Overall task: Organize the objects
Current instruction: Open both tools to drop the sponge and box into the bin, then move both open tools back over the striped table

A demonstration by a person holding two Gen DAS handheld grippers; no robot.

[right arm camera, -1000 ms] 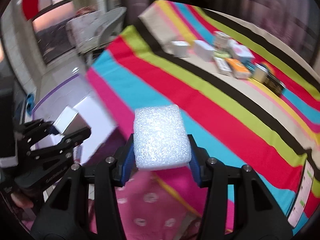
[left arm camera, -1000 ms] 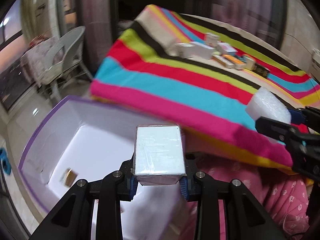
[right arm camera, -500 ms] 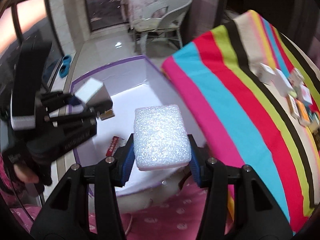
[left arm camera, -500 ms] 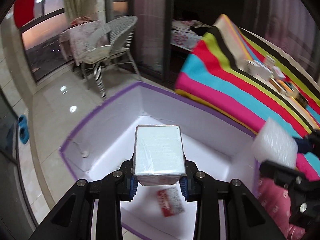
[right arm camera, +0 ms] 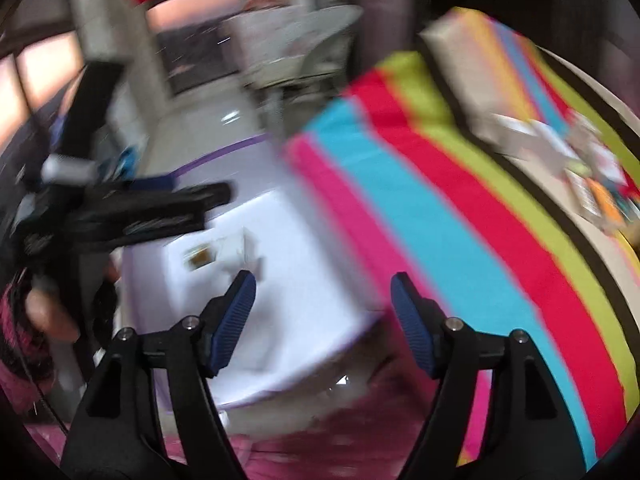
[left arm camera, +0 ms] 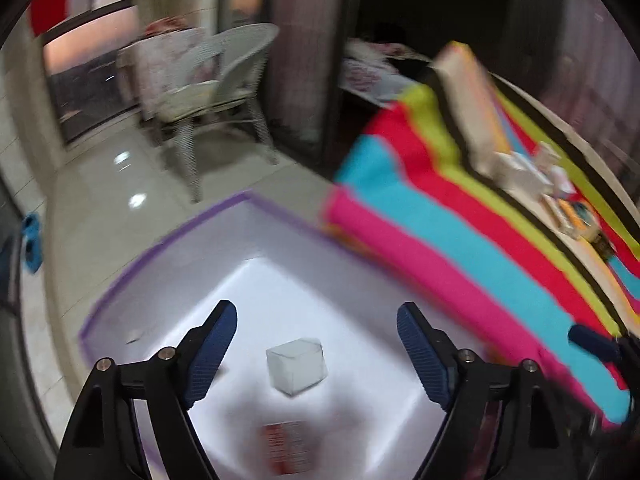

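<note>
Both hand-held grippers hang over a white bin with a purple rim [left arm camera: 168, 240] on the floor beside a bed, at the drop-off step of tidying loose items away. The left gripper [left arm camera: 316, 344] has its jaws well apart, having just been opening, with nothing between the blue pads; below them a small pale box [left arm camera: 296, 364] lies on or just above the bin's white bottom, near a red-and-white packet [left arm camera: 286, 448]. The right gripper [right arm camera: 322, 312] has likewise just been opening and grips nothing; the blurred view over the bin's near side does not show where its own item went. In that view the left gripper [right arm camera: 132, 216] crosses the frame from the left, with a person's hand [right arm camera: 44, 312] on its handle, and a small tan packet [right arm camera: 200, 256] rests inside the bin. More small boxes and packets [left arm camera: 560, 200] wait on the striped bedspread [left arm camera: 460, 232], well apart from the bin. By the look of things this delivery is done and several items remain; the next move calls for swinging both grippers back over the bed, choosing one item each and closing squarely on its sides. Print shows on the red-and-white packet, but motion blur leaves no brand or wording readable anywhere.
</note>
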